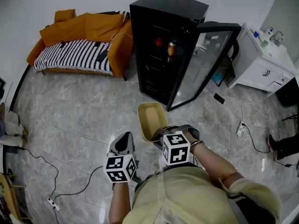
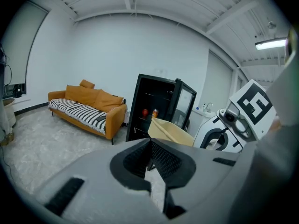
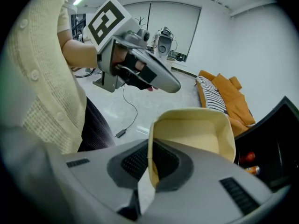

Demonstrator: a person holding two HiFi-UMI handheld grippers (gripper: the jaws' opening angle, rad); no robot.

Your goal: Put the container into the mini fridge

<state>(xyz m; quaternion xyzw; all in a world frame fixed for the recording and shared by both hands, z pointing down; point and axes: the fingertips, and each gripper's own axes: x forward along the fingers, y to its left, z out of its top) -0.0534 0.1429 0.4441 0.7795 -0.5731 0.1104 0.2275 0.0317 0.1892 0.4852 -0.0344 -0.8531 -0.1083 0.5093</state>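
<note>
A pale yellow open container (image 1: 151,119) hangs above the floor in front of the black mini fridge (image 1: 161,36). The fridge's glass door (image 1: 208,59) stands wide open. My right gripper (image 1: 159,135) is shut on the container's near rim; in the right gripper view the pads (image 3: 166,164) pinch the thin wall (image 3: 150,167) and the tub (image 3: 196,139) extends ahead. My left gripper (image 1: 125,138) hovers beside it on the left, shut and holding nothing, its tips (image 2: 149,146) meeting. Through the left gripper view, the container (image 2: 170,130) and the fridge (image 2: 152,106) lie ahead.
A red item (image 1: 158,42) and a can (image 1: 171,47) sit on a fridge shelf. An orange sofa (image 1: 79,38) with a striped cover stands left of the fridge, a white cabinet (image 1: 264,66) to the right. Cables (image 1: 70,190) and a power strip (image 1: 241,129) lie on the marble floor.
</note>
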